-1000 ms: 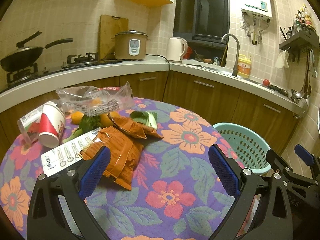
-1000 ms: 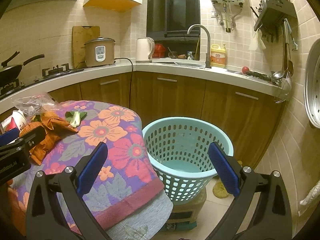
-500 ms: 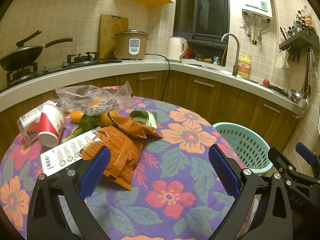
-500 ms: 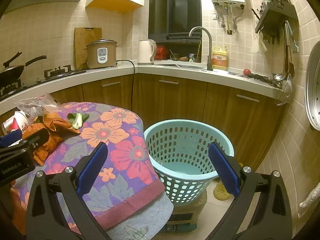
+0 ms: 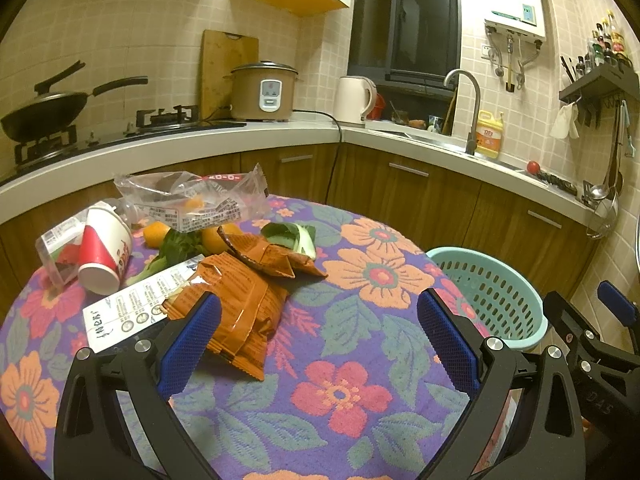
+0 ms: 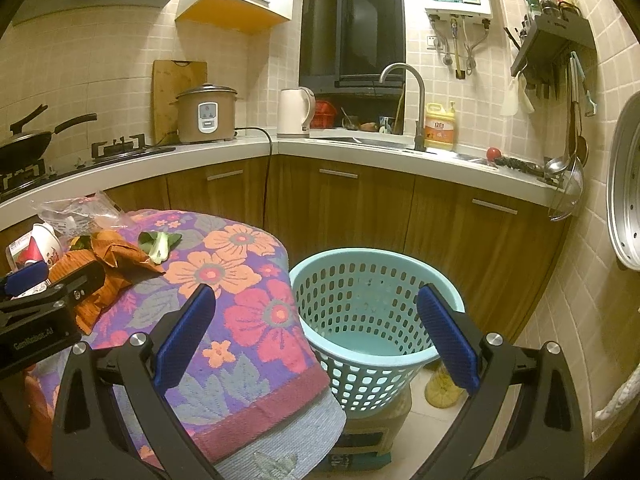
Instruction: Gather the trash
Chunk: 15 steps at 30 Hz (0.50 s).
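Trash lies on the floral tablecloth (image 5: 352,344): orange snack wrappers (image 5: 244,296), a red-and-white paper cup (image 5: 105,249) on its side, a clear plastic bag (image 5: 192,200), a printed paper (image 5: 136,308), green leaves (image 5: 292,236) and oranges (image 5: 154,232). My left gripper (image 5: 318,344) is open and empty above the table, just short of the wrappers. My right gripper (image 6: 316,334) is open and empty, over the table edge and the teal basket (image 6: 372,312). The basket also shows in the left wrist view (image 5: 492,292). The wrappers also show in the right wrist view (image 6: 112,256).
The basket stands on a box (image 6: 372,428) on the floor right of the table. A counter (image 5: 280,128) curves behind, with a wok (image 5: 44,108), rice cooker (image 5: 264,92), kettle (image 5: 354,100) and sink tap (image 5: 468,108). Wooden cabinets (image 6: 360,208) lie below.
The right gripper has drifted slightly, so the basket and table appear a little more to the right and lower. The left gripper has hardly moved. Both stay open.
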### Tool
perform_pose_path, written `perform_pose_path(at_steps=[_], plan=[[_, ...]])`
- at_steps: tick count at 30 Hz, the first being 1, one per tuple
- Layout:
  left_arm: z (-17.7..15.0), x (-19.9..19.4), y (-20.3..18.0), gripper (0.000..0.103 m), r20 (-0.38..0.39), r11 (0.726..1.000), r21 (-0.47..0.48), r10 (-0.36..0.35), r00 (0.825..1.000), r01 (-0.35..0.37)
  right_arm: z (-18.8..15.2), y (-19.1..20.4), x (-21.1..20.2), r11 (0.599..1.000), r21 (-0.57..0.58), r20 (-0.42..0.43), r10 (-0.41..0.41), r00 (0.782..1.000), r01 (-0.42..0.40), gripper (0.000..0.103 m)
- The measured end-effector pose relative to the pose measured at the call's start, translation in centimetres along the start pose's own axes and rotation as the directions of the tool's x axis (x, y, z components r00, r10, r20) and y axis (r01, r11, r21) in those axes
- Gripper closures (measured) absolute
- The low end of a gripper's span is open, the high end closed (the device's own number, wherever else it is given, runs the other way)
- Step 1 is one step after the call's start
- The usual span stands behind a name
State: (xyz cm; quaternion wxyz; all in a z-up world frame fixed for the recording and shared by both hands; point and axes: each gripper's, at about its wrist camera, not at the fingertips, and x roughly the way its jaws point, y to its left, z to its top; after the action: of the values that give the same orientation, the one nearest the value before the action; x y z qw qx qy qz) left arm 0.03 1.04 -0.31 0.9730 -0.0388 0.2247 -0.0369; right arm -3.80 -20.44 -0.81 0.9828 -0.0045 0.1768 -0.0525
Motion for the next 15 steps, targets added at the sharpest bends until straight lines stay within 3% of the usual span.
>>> perform_pose_path(at_steps=[15], plan=[[-0.06, -0.18, 0.18, 0.008, 0.003, 1.0, -0.007, 0.008, 1.0, -0.007, 0.0, 0.15, -0.36, 1.0, -0.014, 0.01, -0.01, 1.0, 0.01, 0.008]])
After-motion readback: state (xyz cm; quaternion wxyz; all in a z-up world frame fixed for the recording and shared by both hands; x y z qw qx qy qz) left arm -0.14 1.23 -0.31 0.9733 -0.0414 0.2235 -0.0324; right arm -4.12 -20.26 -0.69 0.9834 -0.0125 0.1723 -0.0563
